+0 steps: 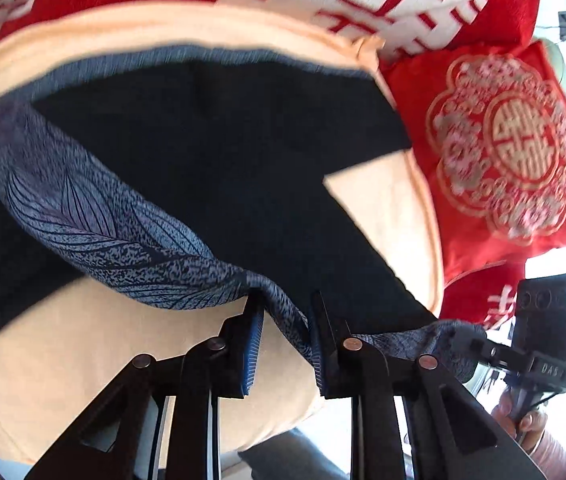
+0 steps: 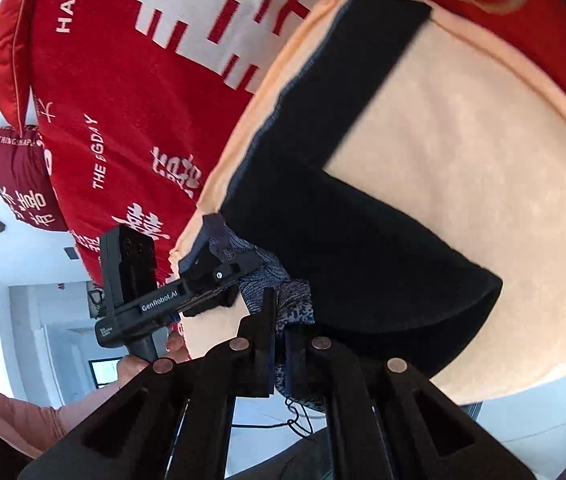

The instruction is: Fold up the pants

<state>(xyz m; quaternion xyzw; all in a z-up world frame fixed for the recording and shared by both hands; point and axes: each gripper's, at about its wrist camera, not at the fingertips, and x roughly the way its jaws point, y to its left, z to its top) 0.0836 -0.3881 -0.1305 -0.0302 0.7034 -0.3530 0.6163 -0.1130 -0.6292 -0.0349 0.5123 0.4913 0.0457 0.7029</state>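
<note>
while both grippers pinch the patterned waistband (image 1: 95,220) at the cushion's (image 1: 383,208) near edge, left gripper (image 1: 285,336) and right gripper (image 2: 281,344) clamped, the dark pants (image 1: 223,152) lie spread toward its far edge; folding seems barely begun.

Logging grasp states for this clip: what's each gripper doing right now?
Left gripper: closed on the patterned waistband of the pants.
Right gripper: closed on the same waistband.
</note>
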